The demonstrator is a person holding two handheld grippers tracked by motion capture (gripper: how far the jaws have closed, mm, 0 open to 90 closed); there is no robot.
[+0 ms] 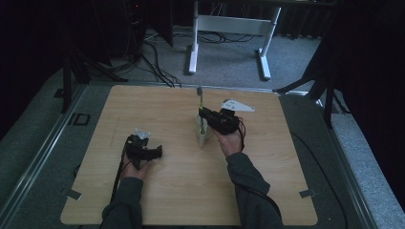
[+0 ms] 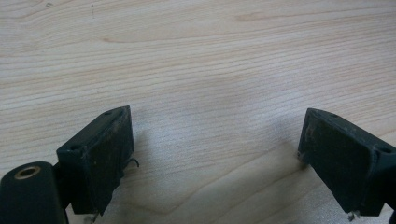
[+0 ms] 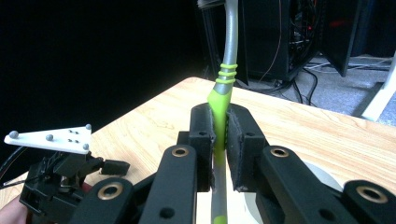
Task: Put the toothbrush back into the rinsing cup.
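A green and grey toothbrush (image 3: 222, 93) stands nearly upright near the middle of a light wooden counter (image 1: 181, 186), its lower end inside a small white cup (image 1: 203, 134). In the high view its thin handle rises from the cup toward the far edge of the counter. In the right gripper view the bright green part of the handle sits squeezed between two black jaws, with three green rings just above them and a grey neck curving up and out of the top of the frame. The brush head is cut off there.

The right gripper (image 1: 206, 114) is clamped on the toothbrush, its jaws pressed against both sides of the handle, directly above the cup. A hand (image 1: 229, 141) in a dark sleeve holds it from the near side. A grey three-cornered plate sits on top of it, pointing right.

The left gripper (image 1: 158, 151) rests low over the counter to the left, well apart from the cup, held by the other hand (image 1: 132, 168). In the left gripper view its two black jaws stand wide apart over bare wood grain, with nothing between them.

Beyond the counter lie grey carpet, tangled black cables (image 1: 155, 62) and the white legs of a desk (image 1: 229, 28). Dark curtains flank both sides.
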